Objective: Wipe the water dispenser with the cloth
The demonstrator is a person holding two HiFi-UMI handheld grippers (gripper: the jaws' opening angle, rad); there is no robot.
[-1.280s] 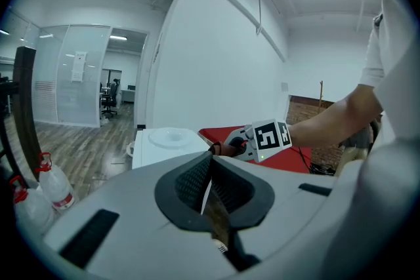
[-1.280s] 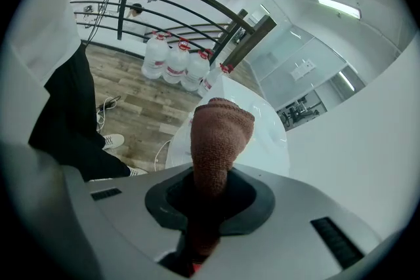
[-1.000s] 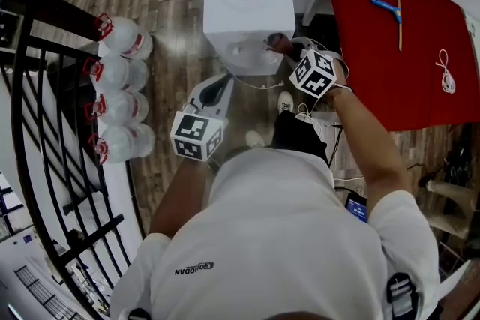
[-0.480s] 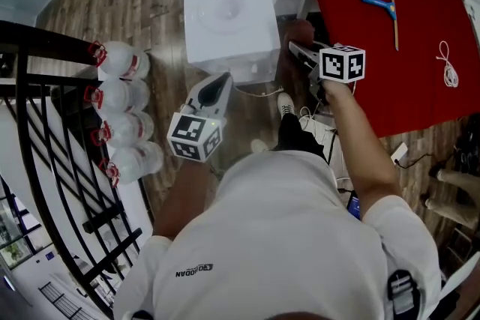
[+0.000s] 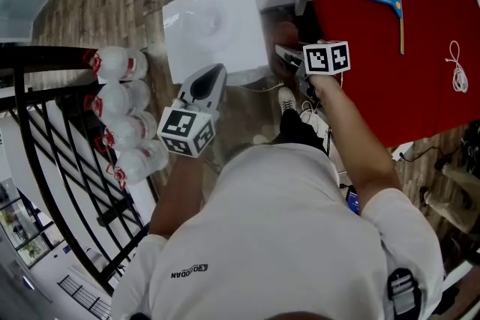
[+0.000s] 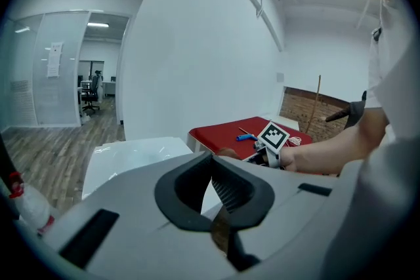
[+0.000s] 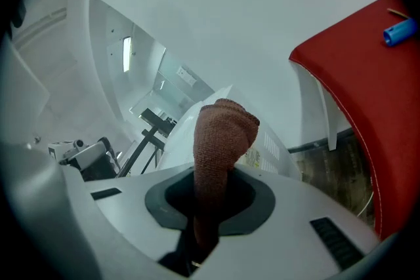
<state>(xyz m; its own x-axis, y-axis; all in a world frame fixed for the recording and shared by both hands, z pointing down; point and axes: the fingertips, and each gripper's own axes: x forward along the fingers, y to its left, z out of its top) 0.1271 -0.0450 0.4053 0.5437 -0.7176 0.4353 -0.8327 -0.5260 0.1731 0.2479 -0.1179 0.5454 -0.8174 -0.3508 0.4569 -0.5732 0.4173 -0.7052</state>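
1. Head view:
   - The white water dispenser point(image 5: 214, 26) stands on the wooden floor, just beside the red surface point(image 5: 375, 49).
   - The right claw point(image 5: 289, 56) reaches into the gap between the two, at the dispenser's right side.
   - The brown cloth point(image 5: 285, 32) sticks out ahead of it, against or very near that side panel; contact can't be confirmed from here.
   - The left claw point(image 5: 206, 82) hovers off the dispenser's front-left corner, apart from it. It looks parked clear so the right arm has room.
   - Water bottles point(image 5: 120, 101) sit in a row by the black railing point(image 5: 45, 124).
   - A blue tool point(image 5: 382, 0) and a white cord point(image 5: 456, 71) lie on the red surface, not in use.

2. Left gripper view:
   - The jaws are drawn together with nothing between them, so this claw is empty.
   - The dispenser top shows beyond, and the other hand's marker cube is further off.
   - Judged idle and not bracing anything.

3. Right gripper view:
   - The jaws are clamped on the cloth low down, so a bunched wad stands up past the tips as the wiping pad.
   - The dispenser's white side with a label is right behind the wad.
   - Judged at the side-panel wiping step. The top is likely left to do.
   - The grip looks secure, though the tight gap by the surface leg could snag the arm.
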